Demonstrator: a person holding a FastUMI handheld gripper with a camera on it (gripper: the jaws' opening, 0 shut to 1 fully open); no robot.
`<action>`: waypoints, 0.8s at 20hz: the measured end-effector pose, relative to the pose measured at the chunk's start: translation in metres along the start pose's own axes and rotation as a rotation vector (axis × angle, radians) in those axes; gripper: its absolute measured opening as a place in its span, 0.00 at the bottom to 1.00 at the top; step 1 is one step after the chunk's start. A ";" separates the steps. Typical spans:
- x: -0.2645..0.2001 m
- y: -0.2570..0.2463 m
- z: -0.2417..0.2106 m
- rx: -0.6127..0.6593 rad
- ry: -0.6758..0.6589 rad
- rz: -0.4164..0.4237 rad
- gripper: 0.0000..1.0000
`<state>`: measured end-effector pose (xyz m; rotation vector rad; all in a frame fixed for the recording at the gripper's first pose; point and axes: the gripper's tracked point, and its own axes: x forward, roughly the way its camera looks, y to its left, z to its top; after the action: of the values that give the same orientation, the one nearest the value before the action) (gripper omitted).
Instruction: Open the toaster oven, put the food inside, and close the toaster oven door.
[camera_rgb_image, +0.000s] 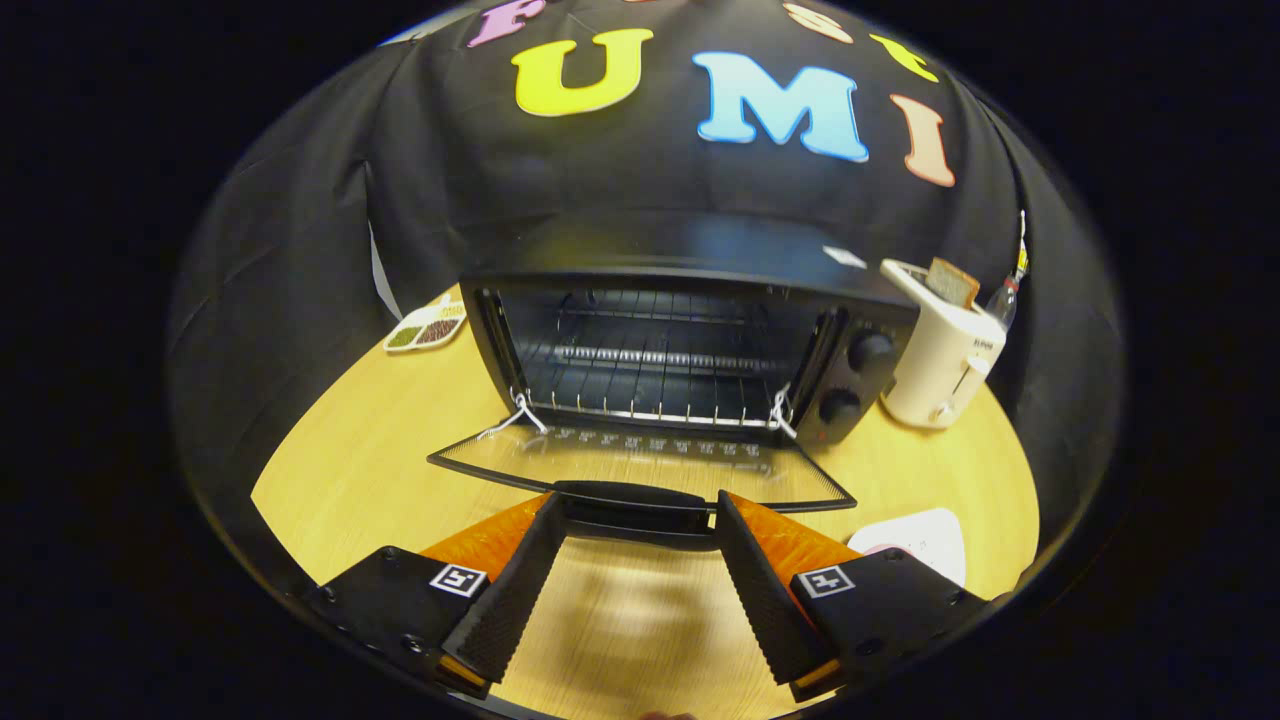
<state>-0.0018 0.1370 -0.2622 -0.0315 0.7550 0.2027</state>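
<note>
A black toaster oven (690, 340) stands on the wooden table (350, 470) with its glass door (640, 460) folded down flat toward me. Its wire rack (650, 385) is bare inside. The door's black handle (635, 500) lies just at my fingertips. My gripper (640, 515) is open, one finger on each side of the handle's middle, with nothing pressed between them. Beside the right finger (770, 600), a white plate (915, 540) lies on the table; whatever is on it is hidden.
A cream pop-up toaster (940, 350) with a slice of bread (952, 282) stands right of the oven, a small bottle (1005, 300) behind it. A sectioned dish (427, 328) lies at the oven's left. Two knobs (855, 380) sit on the oven's right panel.
</note>
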 end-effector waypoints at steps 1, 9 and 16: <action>0.003 -0.004 -0.010 0.008 0.022 -0.007 0.97; -0.037 -0.039 -0.018 -0.007 0.014 0.009 0.97; -0.071 -0.128 -0.018 -0.029 0.027 -0.116 0.97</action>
<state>-0.0395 -0.0028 -0.2325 -0.1055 0.7747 0.1026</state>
